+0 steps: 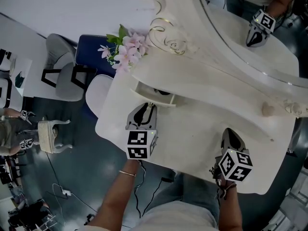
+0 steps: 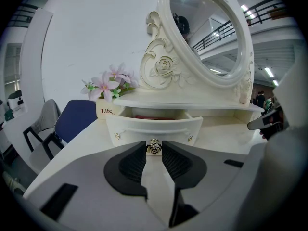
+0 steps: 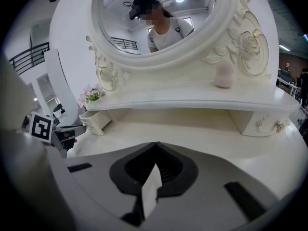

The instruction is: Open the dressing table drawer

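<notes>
The left gripper (image 2: 154,144) is clenched on the small gold knob (image 2: 154,148) of the drawer (image 2: 159,127). The drawer stands pulled partly out at the far left of the bench (image 1: 202,129), with something reddish inside, perhaps cloth. The right gripper (image 3: 155,147), jaws pressed together on nothing, hovers over the bench's near right, and pink flowers (image 2: 109,84) stand just left of the drawer.

Open-plan industrial workspace: an ornate white dressing table (image 1: 207,129) stands on a dark floor (image 1: 86,177) trailing cables (image 1: 54,176), flanked by office chairs (image 1: 65,78), with balcony railings (image 2: 272,4) and strip lights (image 2: 268,72) overhead.
</notes>
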`<action>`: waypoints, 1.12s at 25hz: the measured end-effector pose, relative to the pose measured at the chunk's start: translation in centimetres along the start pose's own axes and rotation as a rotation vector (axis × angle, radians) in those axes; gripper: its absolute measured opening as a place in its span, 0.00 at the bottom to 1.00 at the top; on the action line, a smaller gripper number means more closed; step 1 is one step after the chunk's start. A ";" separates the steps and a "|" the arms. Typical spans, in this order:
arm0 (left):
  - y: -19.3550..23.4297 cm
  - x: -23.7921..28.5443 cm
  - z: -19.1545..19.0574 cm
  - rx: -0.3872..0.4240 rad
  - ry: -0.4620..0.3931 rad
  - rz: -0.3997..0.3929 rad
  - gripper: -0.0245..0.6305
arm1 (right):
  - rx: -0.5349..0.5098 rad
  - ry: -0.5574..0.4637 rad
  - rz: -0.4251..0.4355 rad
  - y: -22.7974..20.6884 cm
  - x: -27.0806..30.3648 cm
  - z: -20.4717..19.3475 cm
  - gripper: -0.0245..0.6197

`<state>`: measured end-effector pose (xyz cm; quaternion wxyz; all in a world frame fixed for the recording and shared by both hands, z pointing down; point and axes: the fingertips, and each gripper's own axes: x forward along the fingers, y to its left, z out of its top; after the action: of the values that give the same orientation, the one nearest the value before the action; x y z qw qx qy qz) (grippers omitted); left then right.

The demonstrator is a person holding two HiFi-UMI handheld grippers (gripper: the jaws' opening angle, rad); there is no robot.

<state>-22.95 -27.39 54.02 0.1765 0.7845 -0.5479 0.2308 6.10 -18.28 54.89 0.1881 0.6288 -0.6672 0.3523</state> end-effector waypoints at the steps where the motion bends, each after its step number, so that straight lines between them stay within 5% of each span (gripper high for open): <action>1: 0.0 0.0 0.0 0.000 0.000 0.000 0.21 | 0.000 0.001 0.001 0.0 0.0 0.0 0.05; 28: 0.1 -1.0 -0.6 0.002 0.006 0.008 0.21 | -0.016 0.009 0.019 0.6 -0.3 -0.5 0.05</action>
<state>-23.43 -26.29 54.00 0.1763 0.7819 -0.5501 0.2343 5.46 -17.77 54.87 0.1927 0.6194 -0.6751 0.3513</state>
